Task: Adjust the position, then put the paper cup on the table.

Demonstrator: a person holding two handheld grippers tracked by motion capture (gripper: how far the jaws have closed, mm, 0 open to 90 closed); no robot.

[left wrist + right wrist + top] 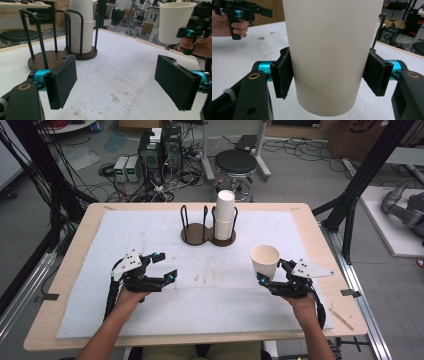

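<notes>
Two hand-held grippers over a white mat, one with a paper cup.

Left gripper hovers with its jaws spread wide, nothing between them. Behind, at the mat's far edge, a dark wire holder carries a stack of cups in its right ring. Right gripper pinches an upright, open-mouthed paper cup, both pads pressed against its sides, raised off the mat.

Stool: black round seat, on floor beyond the surface's far edge.
Computer towers: on floor, far left of stool.
Cables: tangled near towers.
Cardboard box: far right.
</notes>
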